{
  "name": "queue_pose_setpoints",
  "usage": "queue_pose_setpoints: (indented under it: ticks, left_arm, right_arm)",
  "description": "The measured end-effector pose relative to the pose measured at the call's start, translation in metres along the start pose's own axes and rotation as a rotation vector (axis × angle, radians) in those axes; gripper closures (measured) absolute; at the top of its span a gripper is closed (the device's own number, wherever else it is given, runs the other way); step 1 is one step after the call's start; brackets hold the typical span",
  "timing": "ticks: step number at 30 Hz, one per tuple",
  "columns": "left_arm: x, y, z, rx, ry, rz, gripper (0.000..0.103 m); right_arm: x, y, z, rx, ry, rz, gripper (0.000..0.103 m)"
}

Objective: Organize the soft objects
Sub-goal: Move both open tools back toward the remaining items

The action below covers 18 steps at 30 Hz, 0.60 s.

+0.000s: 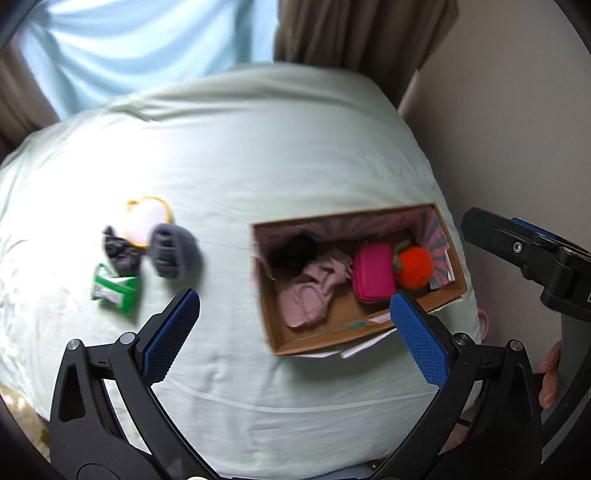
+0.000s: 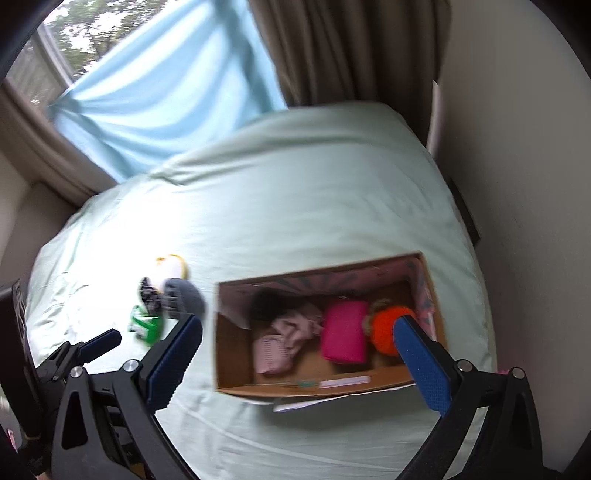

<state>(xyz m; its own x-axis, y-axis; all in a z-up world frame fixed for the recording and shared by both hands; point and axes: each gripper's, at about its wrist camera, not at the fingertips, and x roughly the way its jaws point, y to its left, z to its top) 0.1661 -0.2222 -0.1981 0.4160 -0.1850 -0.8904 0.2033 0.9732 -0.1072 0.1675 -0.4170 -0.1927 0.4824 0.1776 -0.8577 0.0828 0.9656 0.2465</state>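
An open cardboard box (image 1: 291, 338) (image 2: 232, 384) lies on the pale green bed. Inside it are a black fuzzy thing (image 1: 293, 251), a pink cloth (image 1: 310, 295) (image 2: 284, 339), a magenta pouch (image 1: 371, 273) (image 2: 343, 332) and an orange pom-pom (image 1: 413, 266) (image 2: 384, 328). Left of the box lie a grey knitted item (image 1: 173, 251) (image 2: 184, 297), a dark patterned cloth (image 1: 120, 251), a green packet (image 1: 116, 288) (image 2: 147, 325) and a round yellow-rimmed pad (image 1: 146, 218). My left gripper (image 1: 295, 314) is open and empty above the bed. My right gripper (image 2: 299, 332) is open and empty above the box.
The bed (image 1: 258, 166) meets a beige wall (image 1: 517, 129) on the right. Brown curtains (image 1: 351, 33) and a light blue cloth (image 2: 166, 92) hang behind. The right gripper also shows at the right edge of the left wrist view (image 1: 524, 254).
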Motion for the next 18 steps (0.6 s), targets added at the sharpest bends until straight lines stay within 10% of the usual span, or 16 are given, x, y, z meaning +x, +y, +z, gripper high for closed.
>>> queue_pose_setpoints:
  ticks: [18]
  left_arm:
    - [-0.126,0.159,-0.033,-0.113,-0.195,0.1,0.0]
  right_arm:
    - [-0.045,0.172,-0.037,-0.199,-0.105,0.045,0.0]
